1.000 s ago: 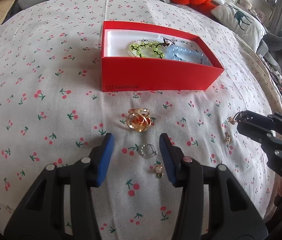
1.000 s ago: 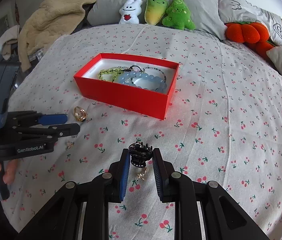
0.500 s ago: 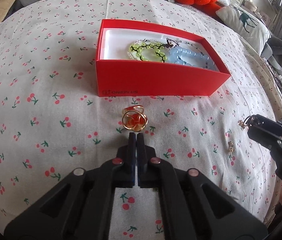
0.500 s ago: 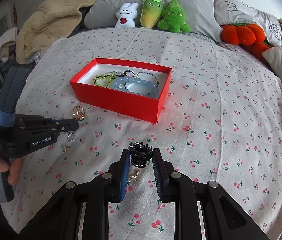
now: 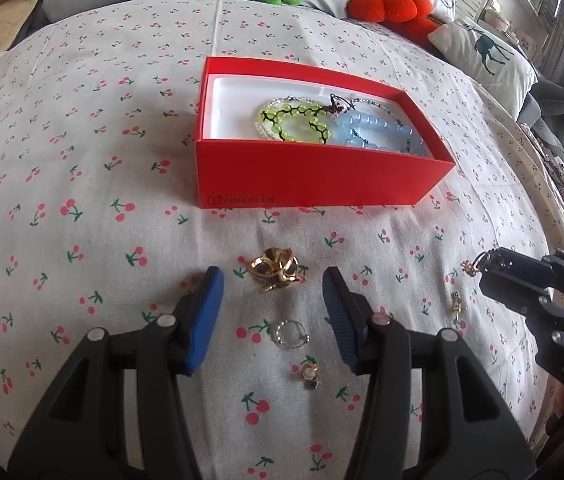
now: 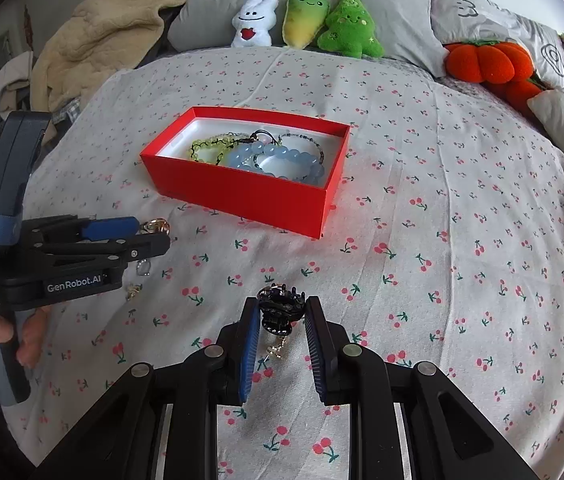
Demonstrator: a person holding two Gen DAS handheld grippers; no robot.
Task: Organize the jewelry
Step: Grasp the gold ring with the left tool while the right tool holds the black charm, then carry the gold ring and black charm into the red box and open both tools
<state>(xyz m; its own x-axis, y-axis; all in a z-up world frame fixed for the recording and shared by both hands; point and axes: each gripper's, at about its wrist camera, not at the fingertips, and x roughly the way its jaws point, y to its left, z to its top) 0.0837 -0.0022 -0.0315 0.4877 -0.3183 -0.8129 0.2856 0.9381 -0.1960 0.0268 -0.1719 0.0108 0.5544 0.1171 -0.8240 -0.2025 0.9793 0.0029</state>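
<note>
A red box on the cherry-print bedsheet holds a green bead bracelet and a blue bead bracelet. My left gripper is open, its blue pads on either side of a gold ring on the sheet. A thin silver ring and a small charm lie between its fingers further back. My right gripper is shut on a black hair claw, held just above the sheet. It shows at the right edge of the left wrist view.
A small gold earring lies on the sheet near the right gripper. Plush toys, an orange pumpkin cushion and pillows line the far side of the bed. A beige blanket lies at the back left.
My left gripper shut half a second ago while higher and further back; now it is open again, lower, and straddles the gold ring. My right gripper has kept hold of the hair claw.
</note>
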